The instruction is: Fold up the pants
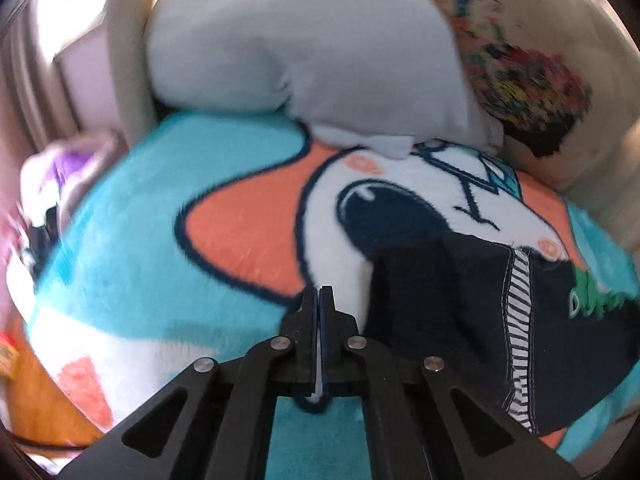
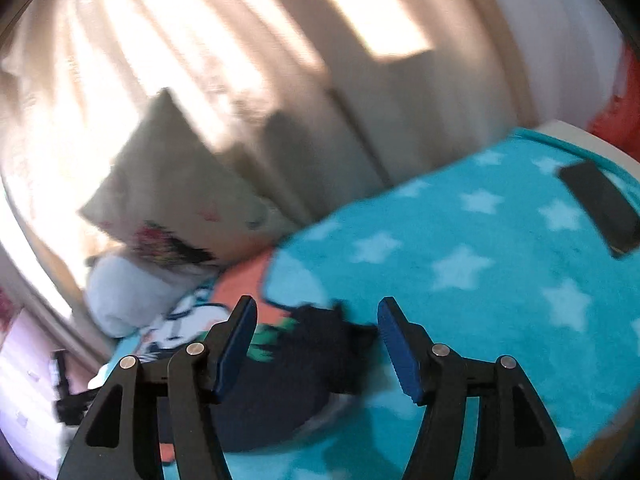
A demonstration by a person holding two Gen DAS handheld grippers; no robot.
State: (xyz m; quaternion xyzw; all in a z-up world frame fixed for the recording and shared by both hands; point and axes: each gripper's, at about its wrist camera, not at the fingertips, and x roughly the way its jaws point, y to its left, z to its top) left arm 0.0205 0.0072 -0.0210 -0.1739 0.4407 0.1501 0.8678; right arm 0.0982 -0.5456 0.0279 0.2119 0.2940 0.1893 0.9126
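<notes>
Lying bunched on the blanket [image 1: 140,240], dark navy pants [image 1: 460,312] show striped trim.

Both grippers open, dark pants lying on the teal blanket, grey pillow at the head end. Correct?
Not quite: only the right gripper is open, its jaws spread wide above the dark pants. The left gripper is shut with nothing between its fingers, as the left wrist view shows. The pants do lie on the teal blanket, and the grey pillow is at the head end.

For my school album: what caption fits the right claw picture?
Open right claw above dark pants on a starry teal blanket.
</notes>
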